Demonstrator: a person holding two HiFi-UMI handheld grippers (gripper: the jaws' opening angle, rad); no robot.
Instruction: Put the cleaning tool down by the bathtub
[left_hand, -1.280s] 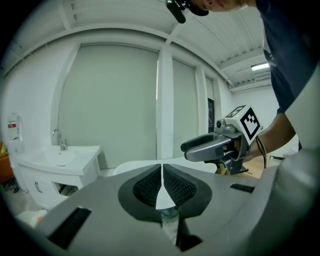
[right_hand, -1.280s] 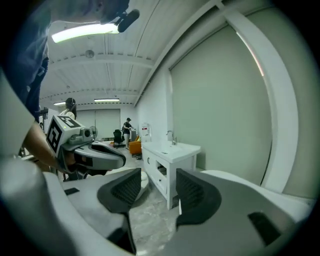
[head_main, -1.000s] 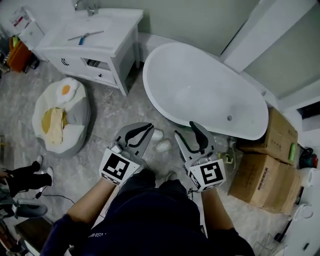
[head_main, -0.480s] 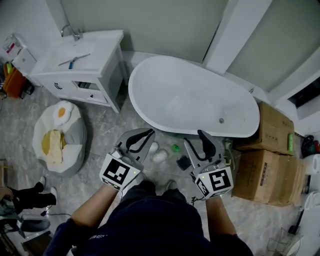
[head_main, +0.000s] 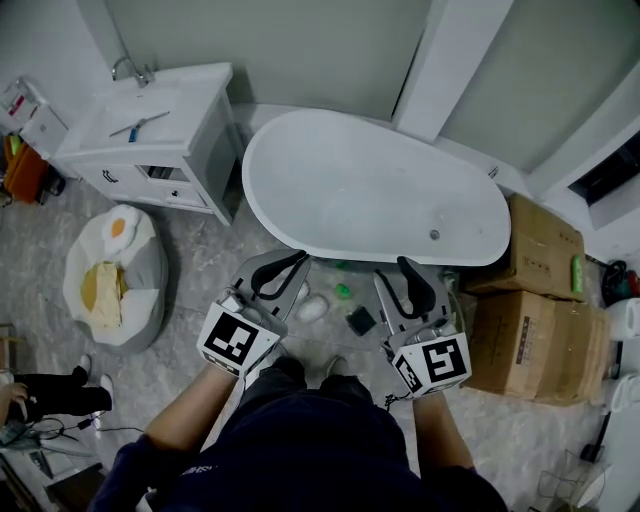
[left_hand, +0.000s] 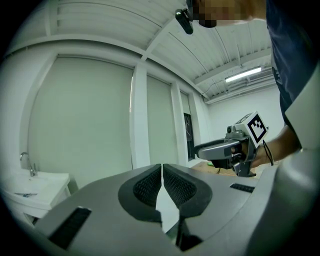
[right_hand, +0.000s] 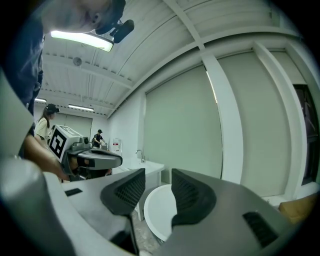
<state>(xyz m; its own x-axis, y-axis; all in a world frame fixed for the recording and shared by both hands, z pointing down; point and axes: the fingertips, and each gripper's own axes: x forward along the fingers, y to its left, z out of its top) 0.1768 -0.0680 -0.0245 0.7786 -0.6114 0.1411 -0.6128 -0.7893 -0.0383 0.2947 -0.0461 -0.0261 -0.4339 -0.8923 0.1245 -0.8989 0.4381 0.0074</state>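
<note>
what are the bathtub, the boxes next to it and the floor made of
The bathtub is smooth, seamless white with a soft sheen, likely acrylic or enamelled; the look alone doesn't settle which. The boxes look like plain cardboard: matte brown with creased edges. The floor is mottled grey with marble-like veining, probably stone-look tile or vinyl.

1. We show a grey marbled floor (head_main: 200, 290), which carries everything in the head view.
2. A white oval bathtub (head_main: 370, 190) stands on it, and a white vanity cabinet (head_main: 150, 140) stands just beside the tub's left end.
3. Cardboard boxes (head_main: 540, 250) rest on the floor by the tub's right end.
4. A cushion printed like a fried egg (head_main: 110, 275) lies in front of the cabinet.
5. Near the tub's front edge we note a small green piece (head_main: 342, 291), a dark square piece (head_main: 361, 320) and a white rounded object (head_main: 312, 308). We cannot tell whether the green and dark pieces join.
</note>
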